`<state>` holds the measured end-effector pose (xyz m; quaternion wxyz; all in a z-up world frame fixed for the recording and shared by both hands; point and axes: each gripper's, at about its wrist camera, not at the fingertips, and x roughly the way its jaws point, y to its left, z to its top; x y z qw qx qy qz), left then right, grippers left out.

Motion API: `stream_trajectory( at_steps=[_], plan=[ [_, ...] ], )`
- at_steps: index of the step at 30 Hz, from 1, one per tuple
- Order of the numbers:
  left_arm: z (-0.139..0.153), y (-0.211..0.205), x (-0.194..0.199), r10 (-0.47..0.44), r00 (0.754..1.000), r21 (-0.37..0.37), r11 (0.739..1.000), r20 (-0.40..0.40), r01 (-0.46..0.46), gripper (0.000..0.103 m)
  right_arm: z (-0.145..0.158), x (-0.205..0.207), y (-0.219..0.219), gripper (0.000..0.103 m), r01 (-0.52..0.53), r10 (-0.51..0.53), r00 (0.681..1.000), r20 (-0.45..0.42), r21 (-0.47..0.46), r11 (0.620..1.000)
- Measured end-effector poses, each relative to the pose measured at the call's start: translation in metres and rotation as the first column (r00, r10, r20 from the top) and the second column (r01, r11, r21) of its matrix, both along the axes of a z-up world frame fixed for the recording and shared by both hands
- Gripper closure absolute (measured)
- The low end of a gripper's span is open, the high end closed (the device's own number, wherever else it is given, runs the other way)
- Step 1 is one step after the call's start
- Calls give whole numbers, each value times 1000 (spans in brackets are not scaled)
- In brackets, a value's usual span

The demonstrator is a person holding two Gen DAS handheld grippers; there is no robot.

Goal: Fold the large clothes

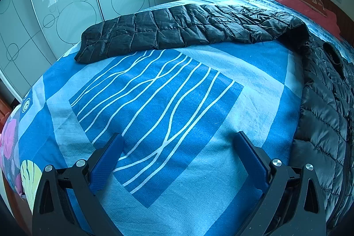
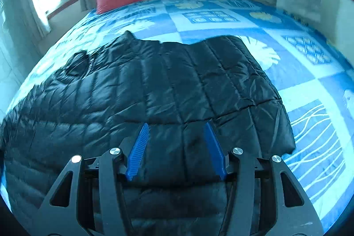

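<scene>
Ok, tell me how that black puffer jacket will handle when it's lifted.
The puffer jacket will probably flop and drape: its sleeve lies limp on the bed. Likely light for its bulk, given the quilted padding. Its shiny shell may slip.

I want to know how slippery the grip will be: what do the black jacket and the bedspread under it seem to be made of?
Black quilted jacket: probably thin synthetic shell, nylon-like, over soft filling; it shines, crinkles finely, and puffs between stitched channels. Blue patterned bedspread: likely woven cotton or a blend; matte, with a visible weave and printed white lines.
</scene>
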<state>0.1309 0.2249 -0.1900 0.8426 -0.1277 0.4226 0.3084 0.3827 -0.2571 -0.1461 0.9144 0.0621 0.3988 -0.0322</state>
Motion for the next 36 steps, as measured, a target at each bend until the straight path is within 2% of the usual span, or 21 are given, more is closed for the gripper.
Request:
stream_trajectory(
  at_steps=[8, 16, 22, 26, 30, 34, 36],
  plan=[
    [0, 1, 0, 0, 1000, 0, 1000, 0, 0, 4, -24, 5, 10, 49, -7, 6, 1000, -29, -43, 999],
    [5, 5, -1, 2, 1000, -35, 999, 5, -2, 4, -30, 3, 11, 48, -7, 7, 1000, -7, -66, 998],
    [13, 40, -8, 119, 991, -102, 988, 63, -112, 4, -30, 0, 10, 48, -6, 7, 1000, 4, -60, 998],
    [15, 89, -10, 231, 961, -199, 960, 154, -199, 4, -30, -1, 11, 47, -6, 7, 1000, 7, -70, 998],
    [12, 143, -2, 318, 910, -325, 918, 267, -226, 4, -29, -1, 11, 47, -8, 8, 1000, 8, -71, 997],
    [6, 176, 4, 379, 860, -364, 897, 342, -250, 4, -29, -1, 11, 47, -8, 9, 1000, 8, -72, 997],
    [5, 189, 6, 414, 838, -398, 878, 356, -265, 4, -29, -1, 11, 47, -8, 9, 1000, 8, -72, 997]
  ],
)
